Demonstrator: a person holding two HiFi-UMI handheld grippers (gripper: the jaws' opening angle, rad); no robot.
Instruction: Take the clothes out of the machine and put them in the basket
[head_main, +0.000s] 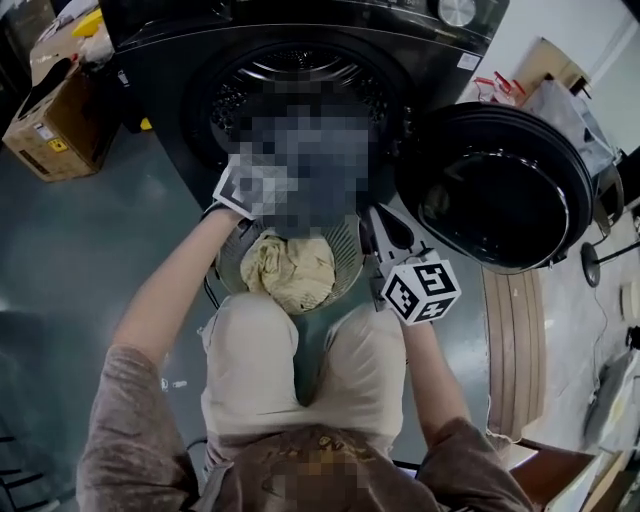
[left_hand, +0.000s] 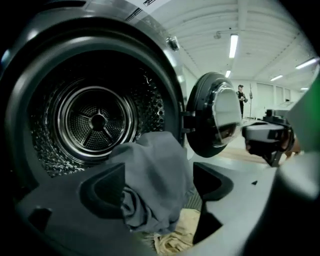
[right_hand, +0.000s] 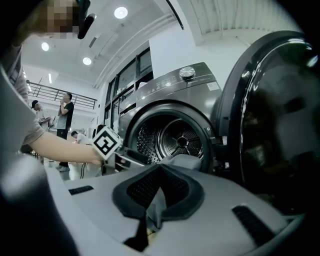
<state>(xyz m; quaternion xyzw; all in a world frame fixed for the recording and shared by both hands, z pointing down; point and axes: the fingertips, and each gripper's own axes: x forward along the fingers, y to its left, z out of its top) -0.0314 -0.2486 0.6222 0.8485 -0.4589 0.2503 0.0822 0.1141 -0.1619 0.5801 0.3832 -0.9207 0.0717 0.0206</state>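
Laundry seen from the head view: one washing machine (head_main: 300, 40) with its one door (head_main: 495, 185) swung open. One basket (head_main: 348, 250) just below the machine's mouth holds one beige cloth (head_main: 290, 272). In the left gripper view, the left gripper (left_hand: 157, 187) stands wide, with one grey cloth (left_hand: 152, 165) between its jaws, before the machine's drum. In the right gripper view, the right gripper (right_hand: 159, 192) is pinched onto a strip of the grey cloth.

The head view looks steeply down from above on the basket (head_main: 348, 258) and the open drum (head_main: 300, 85). The left gripper view faces this drum from low and near; the right gripper view sees it level, from further back.
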